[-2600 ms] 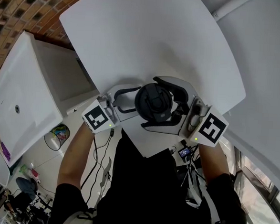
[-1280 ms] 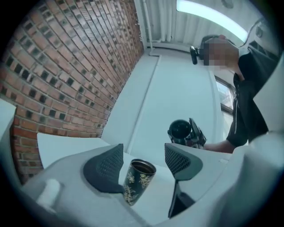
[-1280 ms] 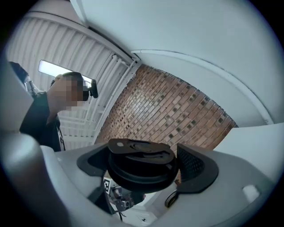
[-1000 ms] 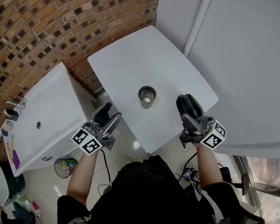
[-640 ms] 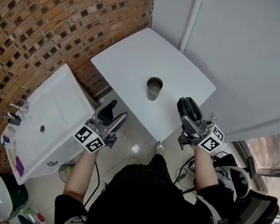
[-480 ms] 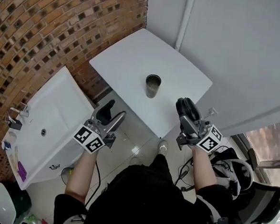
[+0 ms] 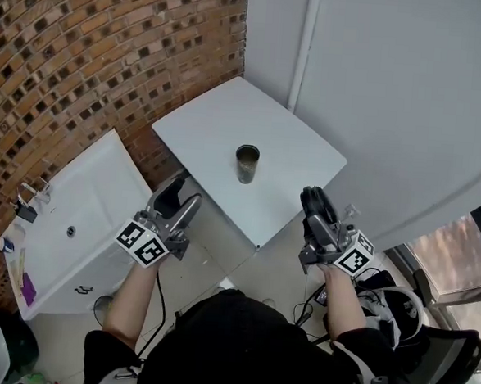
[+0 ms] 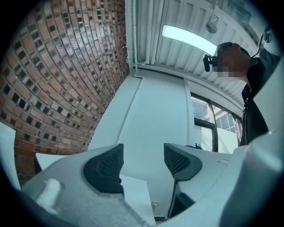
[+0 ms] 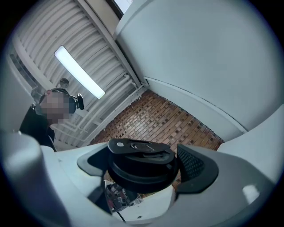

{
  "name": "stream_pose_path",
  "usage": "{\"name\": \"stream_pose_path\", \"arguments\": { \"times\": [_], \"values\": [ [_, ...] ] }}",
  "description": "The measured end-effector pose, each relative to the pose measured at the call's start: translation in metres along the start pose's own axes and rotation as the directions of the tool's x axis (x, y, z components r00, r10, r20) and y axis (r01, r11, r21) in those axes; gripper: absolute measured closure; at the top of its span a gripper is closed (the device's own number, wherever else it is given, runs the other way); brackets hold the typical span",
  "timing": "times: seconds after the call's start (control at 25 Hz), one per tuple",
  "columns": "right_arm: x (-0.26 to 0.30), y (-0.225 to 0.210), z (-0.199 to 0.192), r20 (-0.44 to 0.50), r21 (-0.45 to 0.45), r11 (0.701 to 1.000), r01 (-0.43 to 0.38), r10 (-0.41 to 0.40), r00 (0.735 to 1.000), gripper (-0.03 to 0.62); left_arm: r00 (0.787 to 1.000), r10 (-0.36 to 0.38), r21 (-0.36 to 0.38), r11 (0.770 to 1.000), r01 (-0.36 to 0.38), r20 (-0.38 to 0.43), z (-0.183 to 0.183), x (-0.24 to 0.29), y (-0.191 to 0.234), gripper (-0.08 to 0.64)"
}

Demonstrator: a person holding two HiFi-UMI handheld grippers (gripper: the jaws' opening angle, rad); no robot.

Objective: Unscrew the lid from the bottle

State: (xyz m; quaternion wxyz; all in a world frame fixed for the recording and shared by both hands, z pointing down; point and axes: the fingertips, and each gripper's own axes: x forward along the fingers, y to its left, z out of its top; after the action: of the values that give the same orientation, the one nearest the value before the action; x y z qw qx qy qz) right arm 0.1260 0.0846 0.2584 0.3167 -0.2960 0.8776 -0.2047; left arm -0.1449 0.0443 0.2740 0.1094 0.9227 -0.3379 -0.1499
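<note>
The bottle [image 7: 246, 164] stands open in the middle of the table [image 7: 204, 119]. Just off the table's near edge, the right gripper [image 7: 315, 207] squeezes the black lid [image 9: 141, 165]. By the table's left corner, the left gripper [image 7: 181, 196] has its jaws apart with nothing in them.

left gripper [image 7: 182, 194]: jaws standing apart, gripping nothing, pointing slightly upward | right gripper [image 7: 315, 200]: jaws clamping a black lid [image 9: 141, 165] from both sides, tilting upward | left forearm [image 7: 131, 293] and right forearm [image 7: 341, 289]: reaching forward from the torso, holding the grippers well apart, side by side
</note>
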Motion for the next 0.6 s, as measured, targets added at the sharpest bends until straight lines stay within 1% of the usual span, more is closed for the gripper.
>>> {"name": "stream_pose_path", "arguments": {
  "times": [0.12,0.24,0.32,0.36,0.44,0.52,0.6],
  "values": [
    [-0.011,0.011,0.011,0.023,0.036,0.999,-0.032,0.031,0.999,0.138,1.000,0.026,0.037,0.999,-0.027,0.018,0.004,0.002,-0.029,0.271],
    [-0.027,0.014,0.015,0.029,0.076,0.996,-0.044,0.042,0.999,0.138,0.999,0.034,0.015,0.999,-0.035,0.037,-0.006,0.000,-0.057,0.272],
    [-0.038,0.015,0.016,0.028,0.094,0.995,-0.040,0.037,0.999,0.138,1.000,0.020,0.007,1.000,-0.021,0.020,-0.018,-0.001,-0.073,0.272],
    [-0.043,0.017,0.017,0.028,0.099,0.994,-0.038,0.035,0.999,0.138,1.000,0.017,0.017,1.000,-0.017,0.006,-0.024,-0.001,-0.078,0.279],
    [-0.049,0.018,0.019,0.026,0.104,0.994,-0.036,0.034,0.999,0.138,1.000,0.020,0.046,0.999,-0.020,-0.012,-0.032,-0.001,-0.084,0.376],
    [-0.054,0.017,0.019,0.020,0.106,0.994,-0.031,0.029,0.999,0.138,1.000,0.023,0.075,0.997,-0.022,-0.014,-0.033,-0.001,-0.087,0.385],
    [-0.060,0.017,0.017,0.012,0.100,0.995,-0.023,0.022,1.000,0.138,0.999,0.029,0.114,0.993,-0.026,-0.024,-0.033,-0.001,-0.090,0.481]
  ]
}}
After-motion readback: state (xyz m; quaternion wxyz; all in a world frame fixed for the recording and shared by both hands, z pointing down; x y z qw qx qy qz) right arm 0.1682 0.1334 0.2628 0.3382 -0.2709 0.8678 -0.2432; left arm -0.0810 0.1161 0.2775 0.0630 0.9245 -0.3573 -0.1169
